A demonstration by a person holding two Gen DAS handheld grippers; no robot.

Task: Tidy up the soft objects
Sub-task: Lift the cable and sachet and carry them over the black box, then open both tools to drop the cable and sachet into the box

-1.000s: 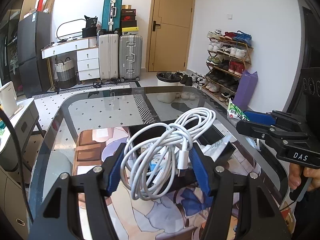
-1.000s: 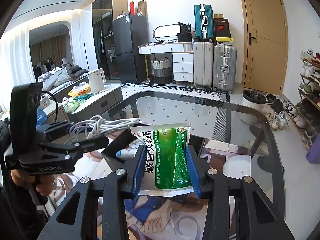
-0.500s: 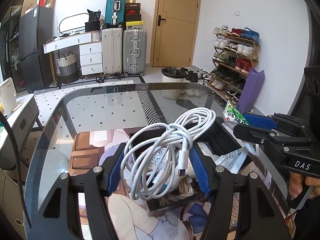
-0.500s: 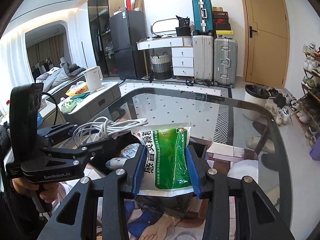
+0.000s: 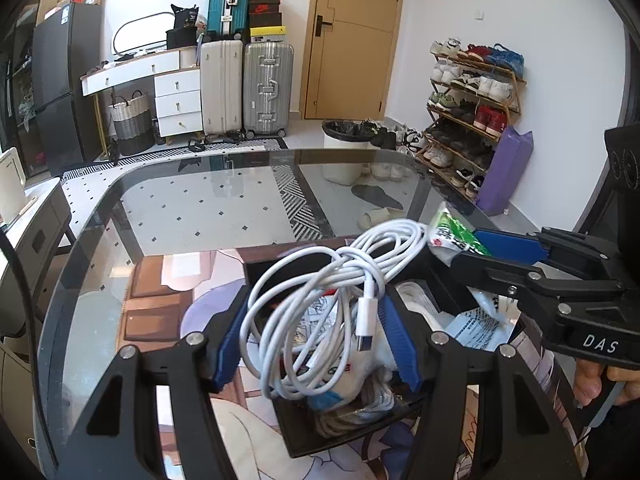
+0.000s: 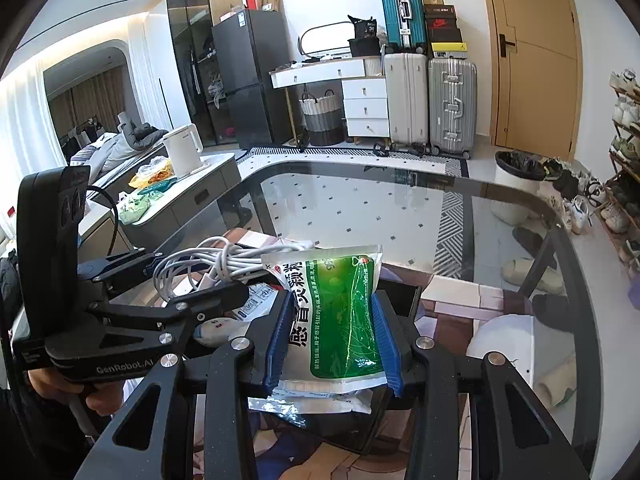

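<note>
Glass tabletop [image 5: 192,216] fills mid-frame, and both loads have sunk toward the black tray [image 5: 296,436] at lower centre, left gripper [image 5: 316,340] clenched on the white cable [image 5: 340,276], right gripper [image 6: 332,340] grasping the green packet [image 6: 340,312], so release looks close.

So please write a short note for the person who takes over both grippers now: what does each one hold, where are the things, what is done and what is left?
Left gripper: shut on the coiled white cable, held above the black tray.
Right gripper: shut on the green sachet, also over the tray.
Tray on the glass table already holds several white packets.
Done: both items picked up and brought over the tray.
Left: lower and release the cable and the sachet into the tray.
</note>
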